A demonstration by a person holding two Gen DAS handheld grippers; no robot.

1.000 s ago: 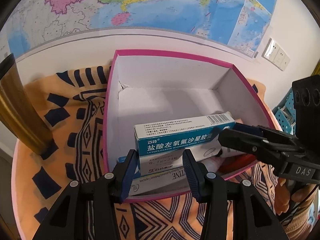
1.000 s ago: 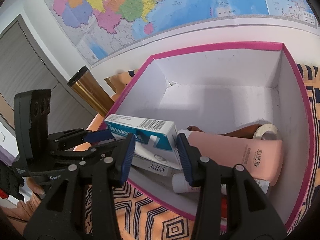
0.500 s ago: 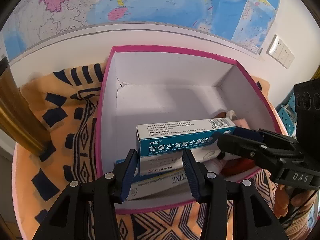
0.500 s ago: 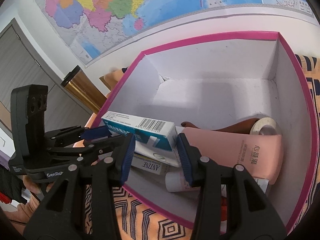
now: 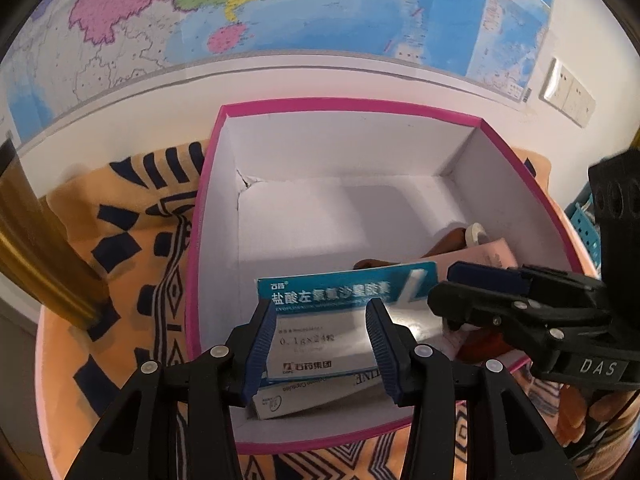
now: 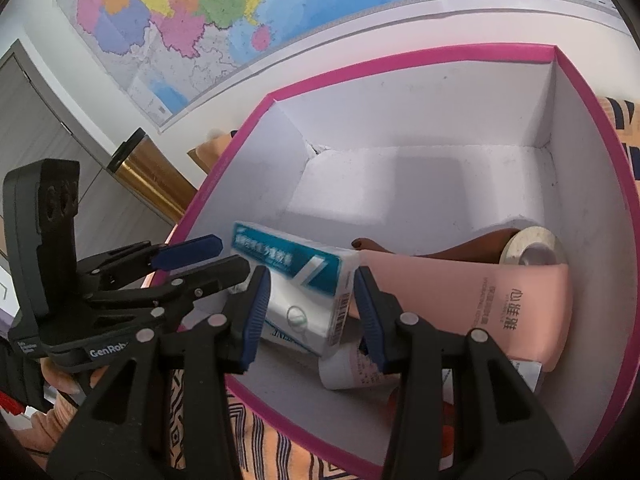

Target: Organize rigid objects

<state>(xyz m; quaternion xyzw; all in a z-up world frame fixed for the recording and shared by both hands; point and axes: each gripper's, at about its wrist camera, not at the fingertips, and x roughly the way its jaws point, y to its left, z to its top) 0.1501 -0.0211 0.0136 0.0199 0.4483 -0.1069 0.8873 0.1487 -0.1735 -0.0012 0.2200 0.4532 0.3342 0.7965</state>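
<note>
The teal and white cardboard medicine box (image 5: 340, 316) lies in the near-left part of the big white cardboard box with the pink rim (image 5: 348, 105), on top of another flat white carton (image 5: 312, 394), and it looks tilted. I think it could slip off that carton or tip over, because it sits on a bumpy pile and not on the flat floor of the big box. It could also bump the soft pink tube (image 6: 480, 300) lying just beside it on the right, and push that against the small roll of tape (image 6: 532, 246) by the right wall. If both grippers let go or pull at different times, the medicine box might twist and land crooked. The left hand-held gripper (image 5: 322, 344) has its blue fingers a bit apart, one on each side of the medicine box, and they seem to touch its sides or nearly so; I cannot tell if it is really squeezing. The right hand-held gripper (image 6: 312, 312) is also partly open around the other end of the same box, close to its sides, and I cannot tell if it grips. The big box stands on an orange cloth with dark blue shapes (image 5: 132, 248) on the bench, near the back wall with the map (image 5: 280, 12).
</note>
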